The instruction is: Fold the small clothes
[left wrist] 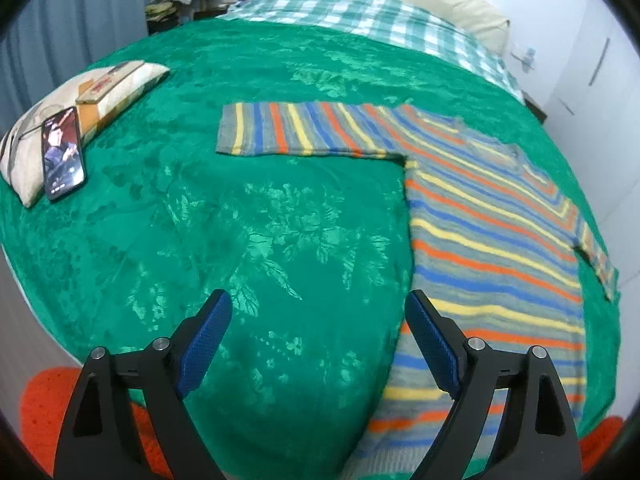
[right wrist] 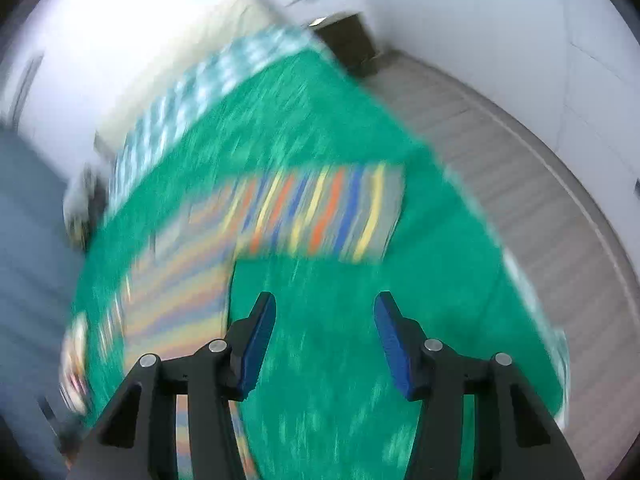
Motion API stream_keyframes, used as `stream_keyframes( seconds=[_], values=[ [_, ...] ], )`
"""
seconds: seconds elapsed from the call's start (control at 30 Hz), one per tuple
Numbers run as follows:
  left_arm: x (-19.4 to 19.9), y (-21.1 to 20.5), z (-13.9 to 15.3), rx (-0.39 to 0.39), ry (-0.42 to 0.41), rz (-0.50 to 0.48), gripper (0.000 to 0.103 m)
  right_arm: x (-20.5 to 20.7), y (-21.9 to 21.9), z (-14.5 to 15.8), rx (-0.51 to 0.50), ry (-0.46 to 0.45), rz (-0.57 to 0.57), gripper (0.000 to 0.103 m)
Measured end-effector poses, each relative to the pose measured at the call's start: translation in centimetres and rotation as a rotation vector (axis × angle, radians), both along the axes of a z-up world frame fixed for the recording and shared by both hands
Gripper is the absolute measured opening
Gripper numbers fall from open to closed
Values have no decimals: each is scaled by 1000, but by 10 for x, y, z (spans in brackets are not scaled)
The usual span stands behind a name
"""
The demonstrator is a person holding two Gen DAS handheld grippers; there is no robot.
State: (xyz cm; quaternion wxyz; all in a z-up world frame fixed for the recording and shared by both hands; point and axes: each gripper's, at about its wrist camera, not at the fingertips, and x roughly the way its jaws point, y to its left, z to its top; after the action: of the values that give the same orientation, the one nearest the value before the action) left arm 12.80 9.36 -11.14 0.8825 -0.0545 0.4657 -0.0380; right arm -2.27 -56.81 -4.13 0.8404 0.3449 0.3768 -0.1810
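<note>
the left claw (left wrist: 318, 344) hangs above the bed with its two blue-padded fingers (left wrist: 206, 344) spread wide, released and gripping nothing; only the green blanket (left wrist: 248, 220) shows in the gap between them. its right-hand finger sits in front of the lower edge of the striped sweater (left wrist: 492, 240), but whether it touches the cloth cannot be told. the sweater lies flat on the blanket, a grey knit with orange, yellow and blue bands, body running from the bottom of the left wrist view up toward the far side of the bed, one sleeve stretched straight out to the left and the other sleeve angled down at the right edge. well apart from it, at the left side of the bed, a cushion (left wrist: 24, 168) carries a phone (left wrist: 63, 154) with its screen lit. a green-and-white checked sheet (left wrist: 360, 20) covers the head of the bed beyond the blanket, and an orange rug (left wrist: 40, 408) shows beneath the near edge. the right wrist view is smeared with motion blur. the right claw (right wrist: 325, 342) is also spread open and empty, its fingers (right wrist: 258, 344) over bare green blanket (right wrist: 340, 360), with the sweater's sleeve (right wrist: 320, 212) ahead of it and the body of the sweater to its left. pale plank flooring (right wrist: 520, 184) lies past the right side of the bed.
</note>
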Motion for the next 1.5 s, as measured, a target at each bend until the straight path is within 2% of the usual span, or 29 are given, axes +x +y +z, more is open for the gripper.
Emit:
stream_keyframes(
  seconds=[0.1, 0.17, 0.3, 0.4, 0.43, 0.47, 0.5, 0.53, 0.63, 0.7, 0.77, 0.83, 0.93, 1.0, 1.07, 1.1, 1.13, 1.23, 1.3, 1.4, 1.5],
  values=[
    [1, -2, -20, 40, 33, 20, 90, 17, -43, -23, 111, -44, -83, 51],
    [1, 0, -30, 55, 70, 23, 89, 36, -60, -48, 188, -26, -95, 51],
    [4, 3, -38, 81, 93, 40, 90, 65, -70, -78, 175, 44, -118, 51],
    [8, 4, -45, 90, 114, 45, 90, 82, -75, -98, 205, 51, -129, 51],
    [9, 3, -48, 92, 125, 43, 90, 87, -75, -107, 234, 52, -125, 43],
    [10, 2, -51, 96, 135, 40, 89, 93, -75, -113, 250, 69, -112, 31],
    [10, 1, -52, 99, 142, 37, 89, 97, -74, -117, 227, 110, -107, 4],
    [9, 0, -53, 100, 142, 34, 89, 99, -72, -117, 202, 124, -108, 4],
    [7, -2, -50, 102, 124, 21, 89, 107, -62, -88, 43, 172, -138, 3],
    [7, -3, -49, 96, 116, 12, 89, 119, -46, -56, -59, 160, -116, 3],
    [7, -3, -49, 81, 115, 7, 89, 137, -21, -14, -142, 108, -45, 3],
    [10, -3, -48, 67, 115, 0, 89, 164, 16, 31, -158, 15, 69, 3],
    [10, -2, -44, 62, 100, -7, 89, 210, 85, 75, -125, -97, 267, 3],
    [11, 0, -42, 68, 91, -6, 89, 242, 132, 83, -58, -138, 396, 3],
    [11, 3, -40, 65, 90, -2, 89, 268, 174, 72, 44, -144, 511, 10],
    [10, 5, -40, 61, 91, 0, 89, 284, 191, 61, 100, -130, 556, 35],
    [10, 7, -40, 58, 90, 3, 89, 293, 202, 52, 124, -118, 576, 66],
    [10, 14, -38, 49, 85, 17, 89, 293, 207, 42, 136, -164, 581, 67],
    [12, 17, -38, 30, 88, 25, 89, 286, 194, 38, 97, -156, 536, 67],
    [15, 16, -41, 11, 103, 28, 89, 280, 180, 16, 63, -76, 477, 65],
    [15, 10, -45, 29, 114, 15, 89, 275, 175, -25, 74, 11, 509, 53]
  ],
)
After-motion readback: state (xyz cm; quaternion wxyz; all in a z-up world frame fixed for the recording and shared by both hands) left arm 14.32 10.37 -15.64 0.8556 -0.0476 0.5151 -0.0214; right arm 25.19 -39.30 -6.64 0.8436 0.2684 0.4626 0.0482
